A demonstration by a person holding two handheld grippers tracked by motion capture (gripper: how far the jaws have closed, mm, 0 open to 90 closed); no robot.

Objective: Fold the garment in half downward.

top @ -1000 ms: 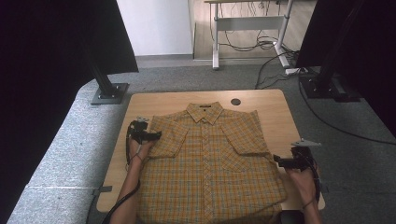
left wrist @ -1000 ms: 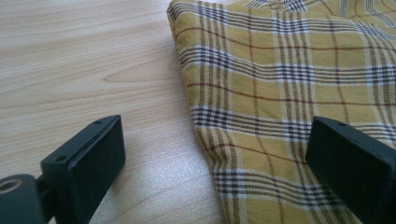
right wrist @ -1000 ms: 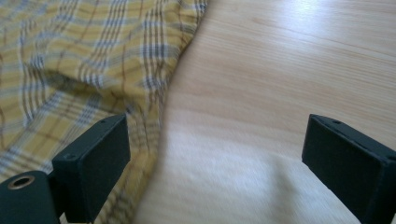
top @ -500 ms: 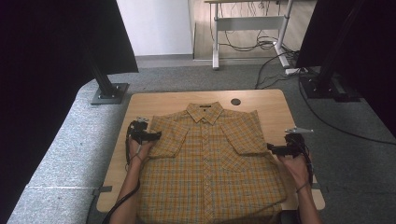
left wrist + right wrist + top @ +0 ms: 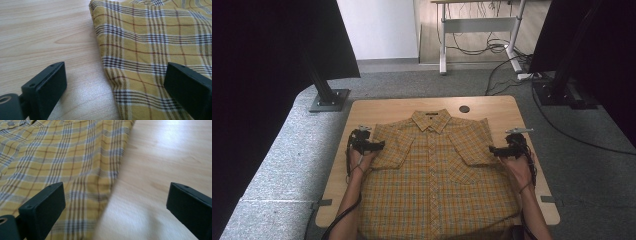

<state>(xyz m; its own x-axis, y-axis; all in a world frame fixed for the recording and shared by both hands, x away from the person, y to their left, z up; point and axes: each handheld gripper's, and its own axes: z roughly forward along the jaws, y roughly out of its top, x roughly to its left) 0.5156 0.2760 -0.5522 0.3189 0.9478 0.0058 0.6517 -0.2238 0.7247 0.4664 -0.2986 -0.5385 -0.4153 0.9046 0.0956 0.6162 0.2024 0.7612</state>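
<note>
A yellow plaid shirt (image 5: 437,175) lies flat and face up on the wooden table (image 5: 387,106), collar at the far side. My left gripper (image 5: 379,145) rests at the shirt's left edge, near the folded sleeve, jaws wide open. In the left gripper view the shirt's edge (image 5: 150,50) runs between the jaws of the left gripper (image 5: 117,85), which hold nothing. My right gripper (image 5: 493,149) is at the shirt's right edge, also open. In the right gripper view the plaid cloth (image 5: 62,162) lies under the left jaw of the right gripper (image 5: 115,205) and bare wood under the other.
A round cable hole (image 5: 464,108) sits in the table beyond the collar. Black stands (image 5: 328,95) and dark curtains flank the table. A desk frame with cables (image 5: 492,45) stands on the floor behind.
My right gripper has moved forward and inward, from near the table's right edge to the shirt's right side. The left gripper has stayed in place.
</note>
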